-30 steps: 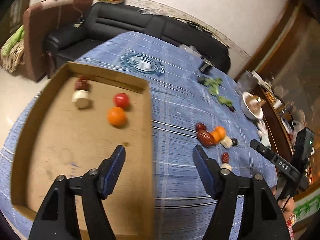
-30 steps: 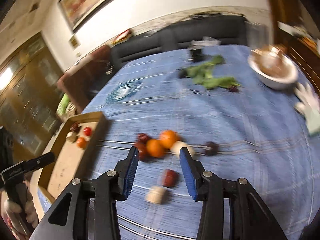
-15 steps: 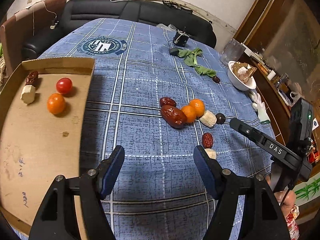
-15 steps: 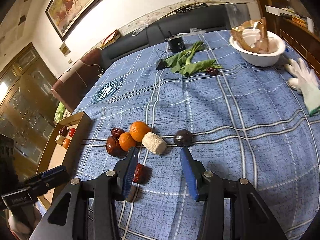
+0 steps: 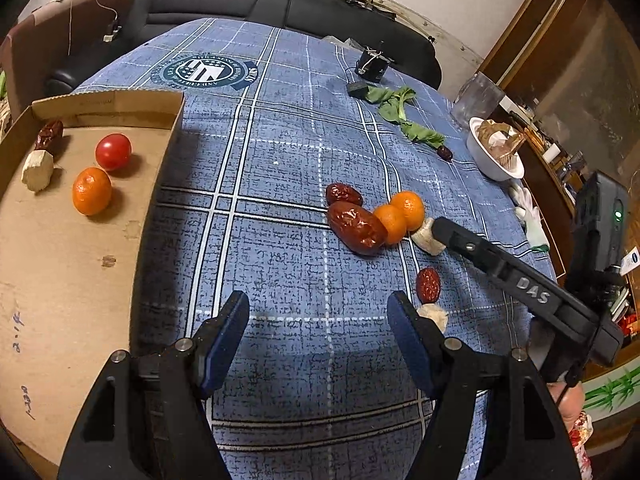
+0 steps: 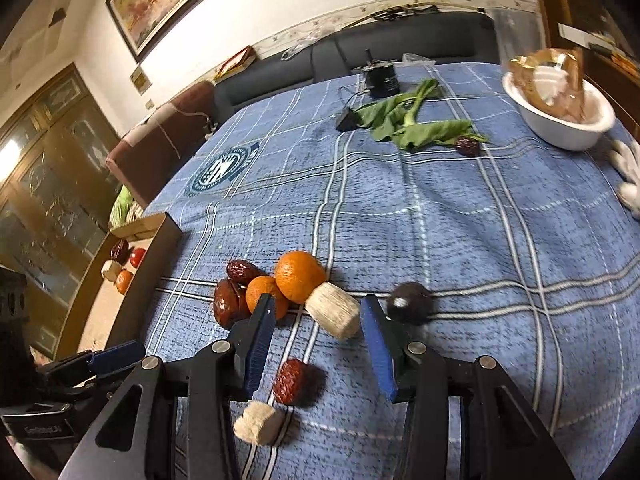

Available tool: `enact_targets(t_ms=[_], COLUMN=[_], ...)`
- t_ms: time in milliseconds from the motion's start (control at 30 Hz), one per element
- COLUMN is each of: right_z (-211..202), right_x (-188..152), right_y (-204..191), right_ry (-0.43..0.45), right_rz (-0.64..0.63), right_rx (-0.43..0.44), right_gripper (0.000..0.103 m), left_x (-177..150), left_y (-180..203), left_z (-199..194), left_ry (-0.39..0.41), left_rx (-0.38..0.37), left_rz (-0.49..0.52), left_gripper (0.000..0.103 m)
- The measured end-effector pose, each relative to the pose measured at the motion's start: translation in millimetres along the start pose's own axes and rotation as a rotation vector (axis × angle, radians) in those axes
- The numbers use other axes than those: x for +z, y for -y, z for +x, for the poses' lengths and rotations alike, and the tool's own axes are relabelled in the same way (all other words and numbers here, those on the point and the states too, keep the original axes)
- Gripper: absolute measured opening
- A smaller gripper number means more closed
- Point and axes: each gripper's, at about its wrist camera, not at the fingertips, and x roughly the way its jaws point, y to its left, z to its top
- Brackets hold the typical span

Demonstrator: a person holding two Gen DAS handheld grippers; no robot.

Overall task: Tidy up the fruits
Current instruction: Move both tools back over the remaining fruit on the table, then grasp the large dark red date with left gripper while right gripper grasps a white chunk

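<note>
Right wrist: your right tool [image 6: 318, 314] gapes wide, pale ridged cylinder chunk [image 6: 333, 311] between fingers, untouched. Left tool [image 5: 318, 312] open too, empty above tabletop [image 5: 280, 240].

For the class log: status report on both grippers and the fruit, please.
Left gripper open, empty, over cloth. Right gripper open, fingers straddling the pale cylinder piece. Two oranges and dates crowd its left finger. Cardboard tray holds four pieces.
</note>
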Motion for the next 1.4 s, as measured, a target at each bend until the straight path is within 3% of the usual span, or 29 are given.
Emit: enact_targets(t_ms=[233,433,567,767,800,867,933,1100,1233,1400], right_z=[17.0,15.5,13.6,11.8,12.0,12.9,12.7,7.7,10.1,15.6], right_x=[3.0,1.1,-1.3,-6.1,-7.3,-8.8,-9.6,-7.8,-8.3,-11.9], right_y=[-7.8,-8.5,-7.9,-3.0,-4.9,-7.5,-8.4,-1.0,3.1,-1.3], right_ry=[0.009,0.017,0.012,-0.011,-0.012,-0.015,-0.017,-0.021,-0.036,-0.051], right_rz=[-0.085,-0.122,-0.146,-0.14,-0.155,-0.171,-0.176,-0.148,-0.128,-0.145], right_rx=[-0.116,-0.127,-0.156,-0.153,-0.163,-0.171,-0.173,-0.148,-0.1,-0.115], right_gripper=[0.05,0.047,0.036,0.032,0.032,0.032,0.032,0.032,0.034,0.035], left_x=[2.8,9.6,15.9,33.3,35.4,37.8,36.8,26.5,23.1,28.3], left_y=[0.6,5.8,11.3,18.1,19.9,22.9,24.0,13.8,6.5,11.7], left_z=[3.6,14.4,25.2,47.1,51.8,56.9,57.2,44.3,36.8,44.5], left_ry=[0.004,0.001,0.0,0.013,0.01,0.017,0.0,-0.015,-0.003,0.006], left_rx=[0.005,-0.004,-0.011,-0.007,0.006,0.028,0.019,0.101,0.108,0.118], left_rz=[-0.002,-0.011,-0.02,-0.036,-0.025,0.006,0.022,0.062,0.074,0.079], left_gripper=[0.07,0.07,0.07,0.07,0.069,0.056,0.033,0.032,0.032,0.036])
